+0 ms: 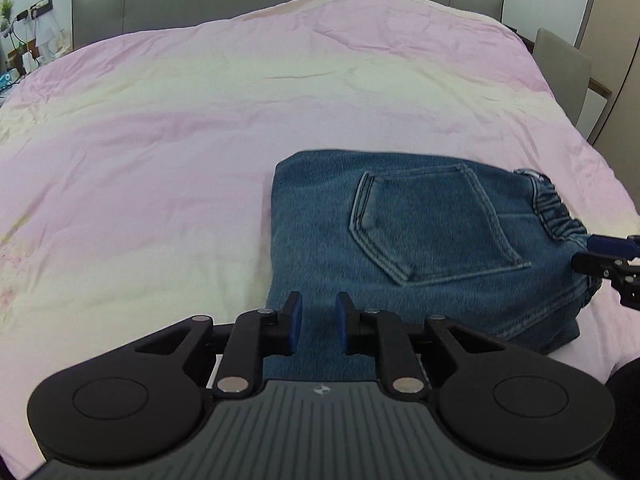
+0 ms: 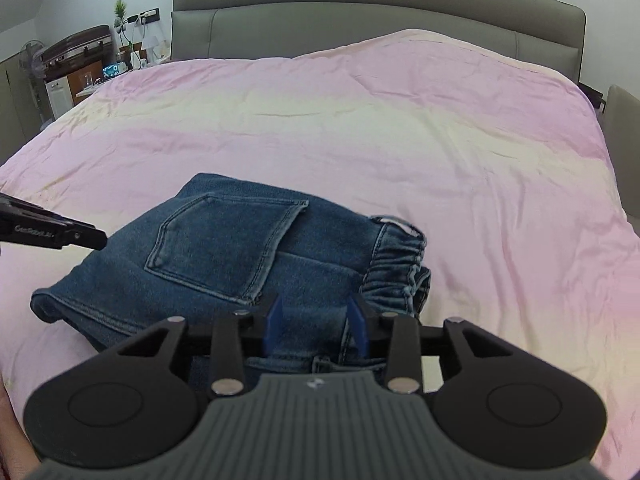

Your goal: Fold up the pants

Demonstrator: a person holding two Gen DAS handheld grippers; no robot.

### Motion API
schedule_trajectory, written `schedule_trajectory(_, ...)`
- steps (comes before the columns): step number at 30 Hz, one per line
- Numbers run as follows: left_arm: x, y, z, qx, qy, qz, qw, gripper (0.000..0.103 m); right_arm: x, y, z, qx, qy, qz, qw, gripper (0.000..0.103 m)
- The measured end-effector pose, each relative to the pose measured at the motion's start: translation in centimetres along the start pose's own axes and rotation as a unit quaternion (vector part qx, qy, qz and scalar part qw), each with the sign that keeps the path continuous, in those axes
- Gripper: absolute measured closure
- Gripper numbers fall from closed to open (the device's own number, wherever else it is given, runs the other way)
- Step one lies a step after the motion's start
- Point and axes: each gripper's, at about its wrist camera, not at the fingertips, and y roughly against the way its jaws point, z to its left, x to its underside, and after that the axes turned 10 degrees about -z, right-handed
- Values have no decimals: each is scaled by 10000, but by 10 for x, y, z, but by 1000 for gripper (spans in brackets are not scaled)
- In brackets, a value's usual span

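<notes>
Blue denim pants lie folded into a compact stack on the pink bedspread, back pocket up, elastic waistband at the right. They also show in the right wrist view. My left gripper is open just above the stack's near left edge, holding nothing. My right gripper is open over the near edge by the waistband, holding nothing. The right gripper's fingers enter the left wrist view at the right; the left gripper's finger enters the right wrist view at the left.
The pink and cream bedspread covers a wide bed with a grey padded headboard at the back. A nightstand with a lamp, a plant and a fan stands at the far left. A grey chair stands at the right.
</notes>
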Motion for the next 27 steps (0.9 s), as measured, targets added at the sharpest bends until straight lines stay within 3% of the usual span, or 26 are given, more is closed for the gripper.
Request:
schedule_trajectory(4, 21, 5, 7, -113, 134, 65, 9998, 83, 24, -12, -3, 217, -42, 298, 9993, 69)
schedule_trajectory(9, 35, -8, 9, -213, 69, 245, 9994, 80, 38, -28, -23, 55, -666, 488, 9966, 70)
schedule_trajectory(12, 42, -23, 10, -210, 155, 375, 9990, 80, 42, -39, -21, 79, -645, 583, 9962, 71)
schedule_trajectory(15, 42, -28, 11, -193, 192, 395, 9988, 80, 43, -45, -14, 186, -407, 551, 9975, 71)
schedule_trajectory(22, 27, -14, 4, -228, 233, 256, 9991, 79, 41, -41, -19, 160, -556, 550, 9968, 70)
schedule_trajectory(25, 16, 2, 9, -162, 490, 53, 9987, 65, 32, -33, -21, 107, -526, 562, 9970, 70)
schedule_trajectory(26, 13, 6, 12, -108, 621, -42, 9980, 53, 27, -28, -21, 50, -521, 579, 9970, 67)
schedule_trajectory(27, 8, 9, 13, -43, 714, -120, 9974, 44, 21, -24, -23, -68, -582, 582, 9966, 57)
